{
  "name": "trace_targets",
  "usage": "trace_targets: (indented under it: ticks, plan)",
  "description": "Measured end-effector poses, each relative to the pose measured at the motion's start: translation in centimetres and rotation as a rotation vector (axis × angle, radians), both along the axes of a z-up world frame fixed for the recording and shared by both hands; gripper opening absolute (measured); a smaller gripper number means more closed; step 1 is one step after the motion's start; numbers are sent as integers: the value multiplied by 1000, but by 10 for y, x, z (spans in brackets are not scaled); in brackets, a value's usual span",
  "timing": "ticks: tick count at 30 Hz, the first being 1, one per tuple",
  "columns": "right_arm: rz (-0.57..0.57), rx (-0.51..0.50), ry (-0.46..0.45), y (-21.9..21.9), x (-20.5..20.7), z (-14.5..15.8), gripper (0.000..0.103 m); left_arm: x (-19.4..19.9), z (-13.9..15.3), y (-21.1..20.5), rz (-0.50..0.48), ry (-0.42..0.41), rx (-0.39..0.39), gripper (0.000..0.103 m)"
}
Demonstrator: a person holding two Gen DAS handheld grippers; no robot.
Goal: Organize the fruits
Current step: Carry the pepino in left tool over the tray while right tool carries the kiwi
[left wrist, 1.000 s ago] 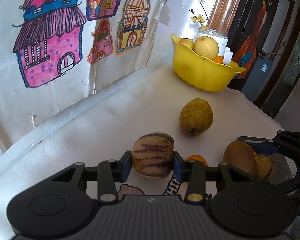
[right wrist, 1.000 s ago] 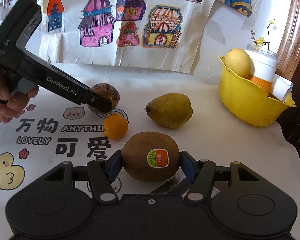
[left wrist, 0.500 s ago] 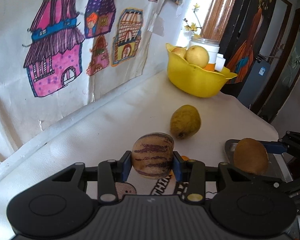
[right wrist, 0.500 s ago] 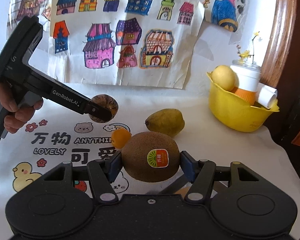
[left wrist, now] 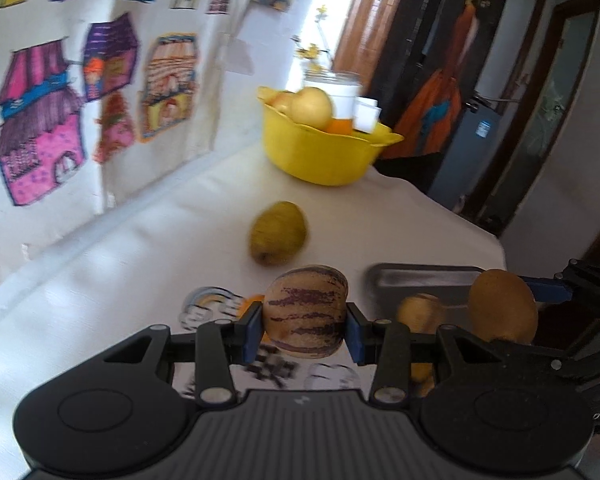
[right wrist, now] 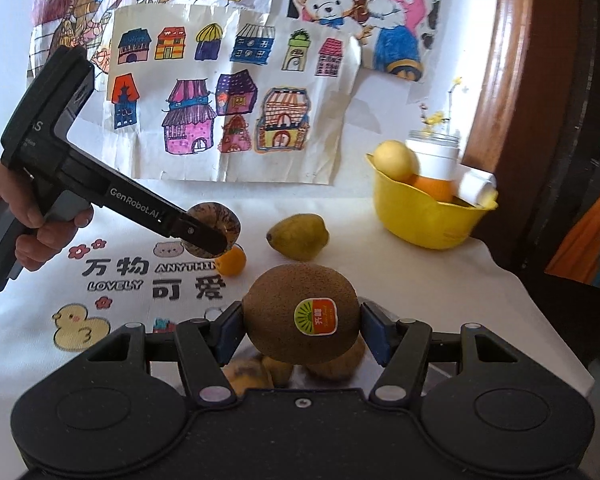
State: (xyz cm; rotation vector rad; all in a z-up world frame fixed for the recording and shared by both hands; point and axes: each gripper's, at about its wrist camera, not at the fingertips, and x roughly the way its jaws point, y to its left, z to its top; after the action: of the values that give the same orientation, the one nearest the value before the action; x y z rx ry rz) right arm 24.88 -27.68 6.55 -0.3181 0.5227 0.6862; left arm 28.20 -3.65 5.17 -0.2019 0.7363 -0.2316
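My left gripper (left wrist: 305,328) is shut on a striped pepino melon (left wrist: 306,310), held above the printed tablecloth; it shows too in the right wrist view as the left gripper (right wrist: 208,236) gripping the melon (right wrist: 216,218). My right gripper (right wrist: 301,328) is shut on a brown kiwi (right wrist: 300,318) with a sticker, lifted over a metal tray (left wrist: 420,280); the kiwi (left wrist: 502,306) appears at the right of the left wrist view. A green pear (right wrist: 299,236) and a small orange (right wrist: 231,261) lie on the cloth. The yellow bowl (right wrist: 424,216) stands at the back right.
The bowl holds a yellow fruit (right wrist: 394,160), an orange, a white jar and a paper roll. More brown fruits (right wrist: 260,372) lie in the tray under my right gripper. Children's drawings cover the wall behind. The table edge drops off at the right.
Both grippers have risen and pulled back from the table with their fruits still held. The pear, the orange and the bowl now look smaller and farther away.
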Motion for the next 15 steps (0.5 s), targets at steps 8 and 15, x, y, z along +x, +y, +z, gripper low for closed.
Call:
trace_targets:
  ticks: [8,15]
  plan:
    - [-52,16,27,-42,-33,-9,63,-11,4,-40,-88,-12,-3,46]
    - [-103,15,37,-75,-58,-22,63,-21,0,-75,-170,-14,-9,46]
